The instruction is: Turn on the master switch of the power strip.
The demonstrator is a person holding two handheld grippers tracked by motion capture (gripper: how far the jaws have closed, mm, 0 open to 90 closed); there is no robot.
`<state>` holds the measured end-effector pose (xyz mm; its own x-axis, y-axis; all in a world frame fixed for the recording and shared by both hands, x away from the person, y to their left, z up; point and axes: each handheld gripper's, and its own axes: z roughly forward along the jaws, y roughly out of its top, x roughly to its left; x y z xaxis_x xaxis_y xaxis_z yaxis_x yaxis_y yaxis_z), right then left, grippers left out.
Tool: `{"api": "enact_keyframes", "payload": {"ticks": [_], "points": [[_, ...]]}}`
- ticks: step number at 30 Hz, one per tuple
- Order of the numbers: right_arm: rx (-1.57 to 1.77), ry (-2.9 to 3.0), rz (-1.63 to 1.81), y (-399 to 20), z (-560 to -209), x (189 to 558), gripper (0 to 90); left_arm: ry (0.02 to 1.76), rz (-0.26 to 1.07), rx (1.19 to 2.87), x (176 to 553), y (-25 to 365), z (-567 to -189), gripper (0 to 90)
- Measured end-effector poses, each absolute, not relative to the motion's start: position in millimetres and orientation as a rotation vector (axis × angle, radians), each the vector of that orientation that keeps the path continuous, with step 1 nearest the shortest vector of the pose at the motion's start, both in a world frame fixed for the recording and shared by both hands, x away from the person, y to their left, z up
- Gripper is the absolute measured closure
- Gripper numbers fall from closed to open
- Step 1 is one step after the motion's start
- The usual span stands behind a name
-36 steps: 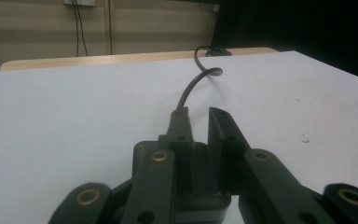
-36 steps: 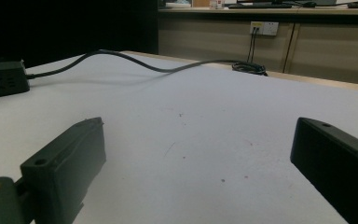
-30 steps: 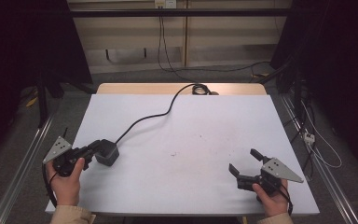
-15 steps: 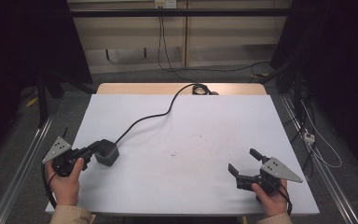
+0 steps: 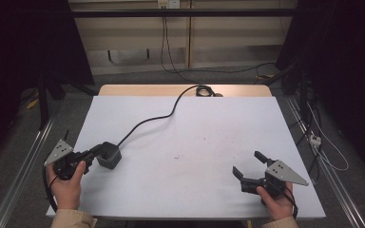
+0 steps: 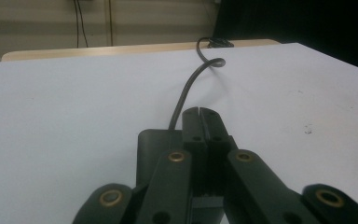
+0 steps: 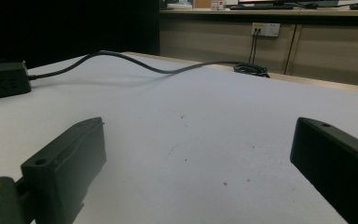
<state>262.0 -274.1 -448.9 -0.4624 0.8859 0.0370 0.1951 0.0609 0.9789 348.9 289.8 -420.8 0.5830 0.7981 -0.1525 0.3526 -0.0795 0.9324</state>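
A black power cube point(image 5: 109, 155) lies on the white table point(image 5: 195, 142) at the front left, and its black cable point(image 5: 147, 121) runs to the far edge. My left gripper point(image 5: 91, 155) rests against the cube's near side. In the left gripper view its jaws are pressed together, with nothing between them, over the cube point(image 6: 151, 149), and the cable point(image 6: 186, 88) leads away. My right gripper point(image 5: 248, 164) rests at the front right with its jaws wide apart and nothing between them. The right gripper view has its open gripper point(image 7: 200, 133) and, far off, the cube point(image 7: 7, 79).
The cable ends in a coil point(image 5: 204, 90) at the table's far wooden edge. Metal rails point(image 5: 24, 166) run along both sides of the table. More cables point(image 5: 321, 142) lie on the floor at the right. A wall socket point(image 7: 265, 29) sits on the far wall.
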Motion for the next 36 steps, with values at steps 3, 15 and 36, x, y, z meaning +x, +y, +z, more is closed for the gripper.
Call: {"api": "enact_keyframes", "payload": {"ticks": [3, 15, 36], "points": [[1.085, 1.731, 1.442, -274.4, -448.8, 261.9, 3.2, 0.969, 0.486, 1.682, 349.2, 290.5, -421.4, 90.0], [1.086, 1.730, 1.444, -274.8, -448.8, 262.0, 3.2, 0.975, 0.480, 1.694, 349.7, 288.5, -423.0, 90.0], [1.083, 1.727, 1.444, -274.7, -448.4, 261.5, 3.2, 0.999, 0.490, 1.727, 352.4, 286.2, -428.1, 90.0]]}}
